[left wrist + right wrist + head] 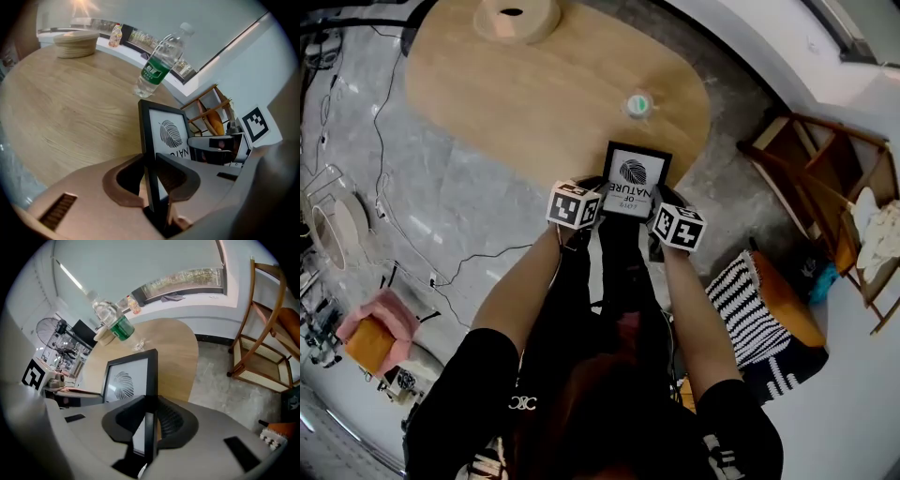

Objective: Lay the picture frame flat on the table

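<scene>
In the head view, the picture frame (635, 176) is standing upright at the near edge of the surface (534, 103), between the left gripper (600, 190) and the right gripper (662, 202). In the left gripper view, the jaws are clamping the frame's left side. In the right gripper view, the jaws are pinching its right side.

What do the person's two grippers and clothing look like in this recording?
The left gripper has a smooth pinkish-grey shell with brown pads; the right gripper looks grey, its pads darker and ribbed. Each carries a white cube with black square markers. The person wears a black short-sleeved top.
</scene>
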The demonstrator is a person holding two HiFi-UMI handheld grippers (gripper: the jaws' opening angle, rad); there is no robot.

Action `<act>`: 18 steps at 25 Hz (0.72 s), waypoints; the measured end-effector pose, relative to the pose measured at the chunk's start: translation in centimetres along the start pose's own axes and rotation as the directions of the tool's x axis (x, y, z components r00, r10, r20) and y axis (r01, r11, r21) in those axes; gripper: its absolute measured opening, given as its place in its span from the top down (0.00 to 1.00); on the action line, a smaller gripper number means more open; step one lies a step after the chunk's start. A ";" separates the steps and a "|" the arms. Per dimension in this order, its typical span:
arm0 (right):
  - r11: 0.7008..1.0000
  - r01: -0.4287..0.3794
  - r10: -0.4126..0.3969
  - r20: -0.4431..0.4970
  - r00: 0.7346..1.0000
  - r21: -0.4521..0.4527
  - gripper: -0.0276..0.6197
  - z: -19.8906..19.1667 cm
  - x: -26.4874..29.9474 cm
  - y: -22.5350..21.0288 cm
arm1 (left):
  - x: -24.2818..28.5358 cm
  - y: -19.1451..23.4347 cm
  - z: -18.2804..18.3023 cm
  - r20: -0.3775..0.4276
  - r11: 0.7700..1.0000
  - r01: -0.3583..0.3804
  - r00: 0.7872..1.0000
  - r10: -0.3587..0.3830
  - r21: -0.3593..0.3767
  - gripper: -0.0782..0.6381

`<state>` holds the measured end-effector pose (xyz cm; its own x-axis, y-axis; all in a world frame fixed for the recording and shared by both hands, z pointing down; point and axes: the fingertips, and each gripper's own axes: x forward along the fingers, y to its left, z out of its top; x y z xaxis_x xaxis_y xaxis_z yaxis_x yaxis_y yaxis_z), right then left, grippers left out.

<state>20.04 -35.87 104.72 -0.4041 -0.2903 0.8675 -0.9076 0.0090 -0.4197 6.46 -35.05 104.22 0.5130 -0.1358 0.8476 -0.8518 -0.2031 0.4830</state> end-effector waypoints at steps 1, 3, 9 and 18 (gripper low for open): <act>1.000 0.010 -0.010 -0.007 1.000 -0.006 0.81 -0.1 1.0 -0.3 | 0.9 0.6 -0.2 -0.007 1.000 0.001 1.000 -0.002 -0.012 0.76; 1.000 0.025 -0.025 -0.025 0.999 -0.014 0.81 -0.4 2.6 -0.7 | 2.1 1.7 -0.5 -0.013 1.000 -0.001 1.000 0.001 -0.030 0.76; 0.992 0.069 -0.075 -0.058 0.995 -0.103 0.76 -0.7 4.8 -0.3 | 2.7 3.7 -1.1 -0.008 0.998 -0.058 0.998 0.058 0.014 0.76; 0.983 0.108 -0.065 0.275 0.959 -0.147 0.79 7.6 -8.3 4.7 | -10.5 -2.3 6.9 0.303 0.991 -0.086 0.952 0.051 0.103 0.71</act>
<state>19.94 -40.72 93.52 -0.2977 -0.5422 0.7858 -0.9528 0.1177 -0.2798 3.83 -39.85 92.70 0.4769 -0.4331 0.7649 -0.8772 -0.2895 0.3830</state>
